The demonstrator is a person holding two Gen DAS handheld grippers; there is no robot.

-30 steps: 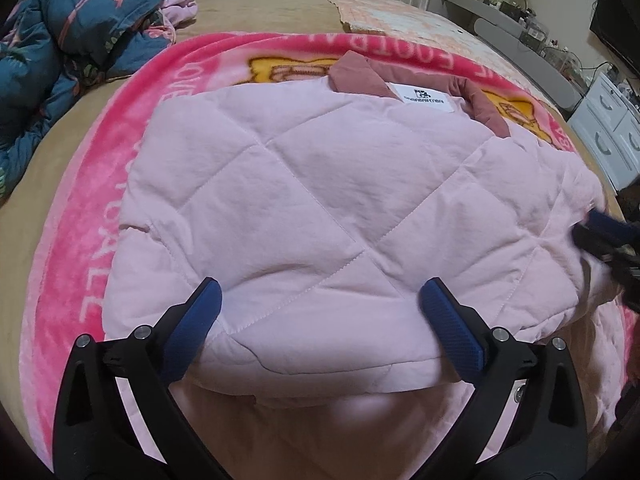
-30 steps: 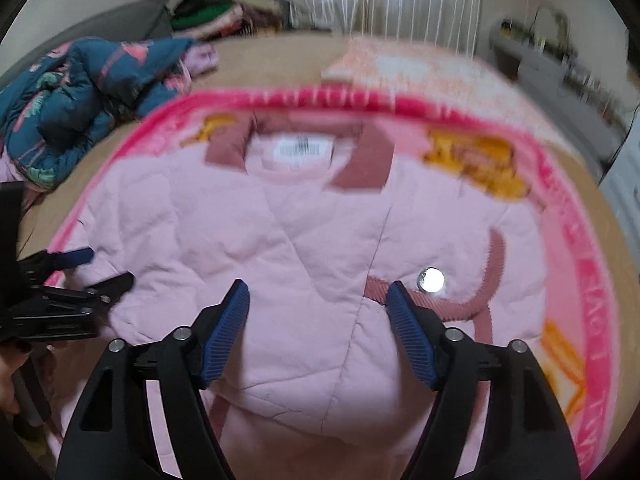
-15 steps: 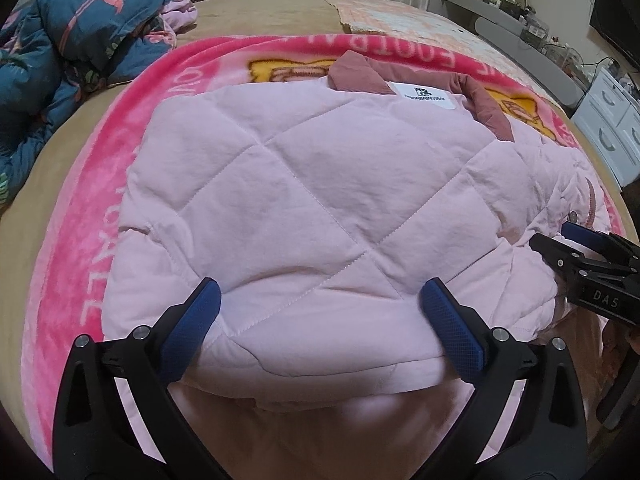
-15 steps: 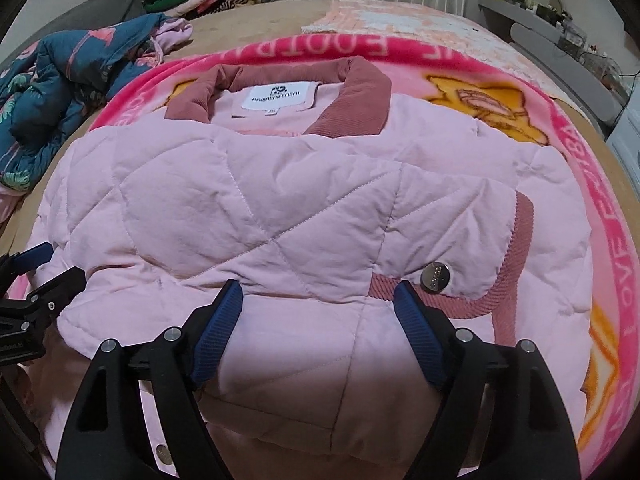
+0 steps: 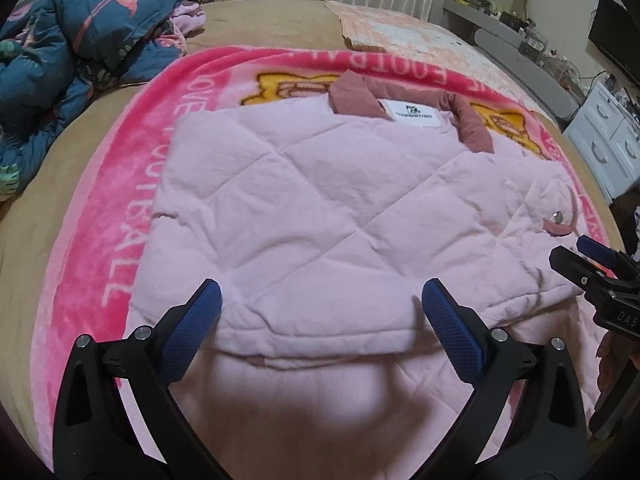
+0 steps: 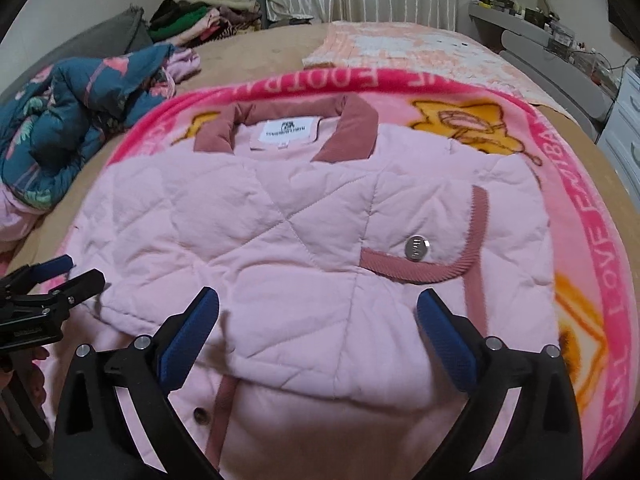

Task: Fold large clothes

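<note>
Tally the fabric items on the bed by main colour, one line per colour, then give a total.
Pale pink: 1, the quilted jacket
Hot pink: 1, the blanket under it
Dark blue: 1, the floral quilt
Peach and white: 1, the patterned cover
Mixed colours: 1, the clothes pile, pieces uncountable
Total: 5

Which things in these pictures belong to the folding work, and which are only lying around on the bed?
Belong to the job:
- pink quilted jacket
- left tongs, open
- right tongs, open

Just lying about:
- pink blanket under the jacket
- blue floral garment
- pile of clothes at the far edge
- white drawers
</note>
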